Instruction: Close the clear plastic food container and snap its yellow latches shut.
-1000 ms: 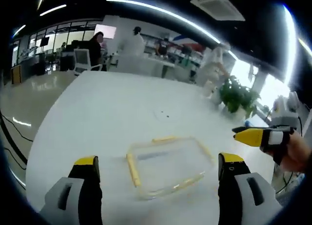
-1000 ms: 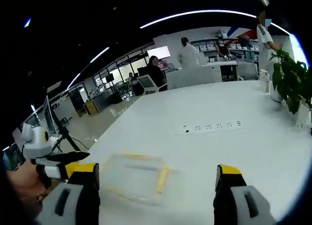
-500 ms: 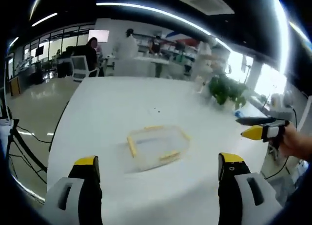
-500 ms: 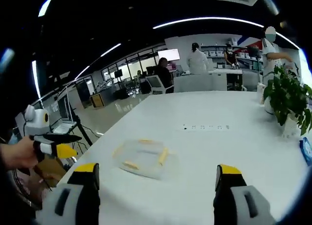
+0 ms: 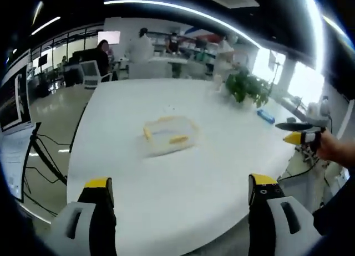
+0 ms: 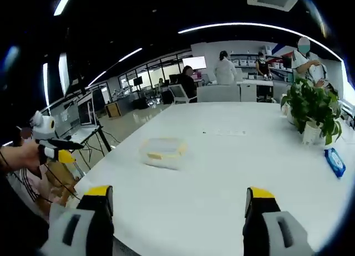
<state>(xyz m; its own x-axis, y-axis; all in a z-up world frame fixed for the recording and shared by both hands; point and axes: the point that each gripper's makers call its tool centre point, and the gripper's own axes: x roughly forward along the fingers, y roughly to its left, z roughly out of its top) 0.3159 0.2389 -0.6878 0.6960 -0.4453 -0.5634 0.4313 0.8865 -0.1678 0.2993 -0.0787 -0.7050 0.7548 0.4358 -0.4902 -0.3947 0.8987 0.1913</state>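
— Where's the container (image 5: 166,135)?

— Well ahead of both pairs of jaws, on the table (image 5: 183,184). Left gripper (image 5: 180,192) and right gripper (image 6: 175,199) gape wide, empty.

— Handling?

— Probably light, slippery, stiff; press the yellow latches (image 6: 163,154).

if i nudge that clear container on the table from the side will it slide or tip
The clear container sits low and flat on the smooth white table, so it would probably slide rather than tip. Nothing is visible through its walls, so it is likely light and may skid easily. It looks like thin rigid plastic with yellow latches, so it should hold its shape.
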